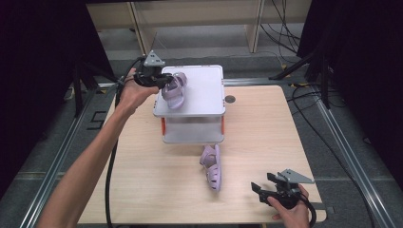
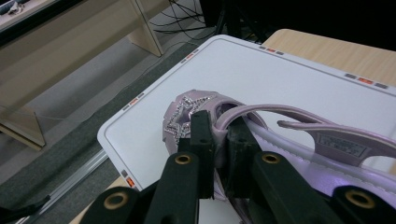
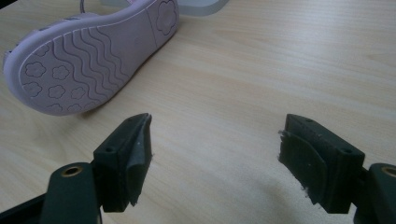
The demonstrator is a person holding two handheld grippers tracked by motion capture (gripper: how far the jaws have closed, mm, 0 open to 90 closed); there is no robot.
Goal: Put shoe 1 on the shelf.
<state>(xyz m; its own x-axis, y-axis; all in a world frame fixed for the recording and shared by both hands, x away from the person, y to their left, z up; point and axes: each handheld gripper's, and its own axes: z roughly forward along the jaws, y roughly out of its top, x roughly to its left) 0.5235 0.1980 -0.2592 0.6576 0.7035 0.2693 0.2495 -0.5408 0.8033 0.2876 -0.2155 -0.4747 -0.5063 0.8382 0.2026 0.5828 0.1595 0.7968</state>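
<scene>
Sandal (image 1: pixel 173 90), lilac, light, flexible: on white 2-tier rack (image 1: pixel 204 95) top, strap pinched by left tongs (image 1: pixel 164 81). Best hold: strap. Second sandal (image 1: pixel 212 167) on desk (image 1: pixel 266 137), sole sideways; right tongs (image 1: pixel 262 187) spread, empty.

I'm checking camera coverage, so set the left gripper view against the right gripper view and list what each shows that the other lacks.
Left gripper view alone: the left gripper shut on a strap of the lilac plastic sandal with a rhinestone star, over the white flat-topped rack.
Right gripper view alone: the open right gripper over bare table, and the wavy, flower-patterned sole of the second lilac sandal, lying on its side.
Shared: the light wooden table.
</scene>
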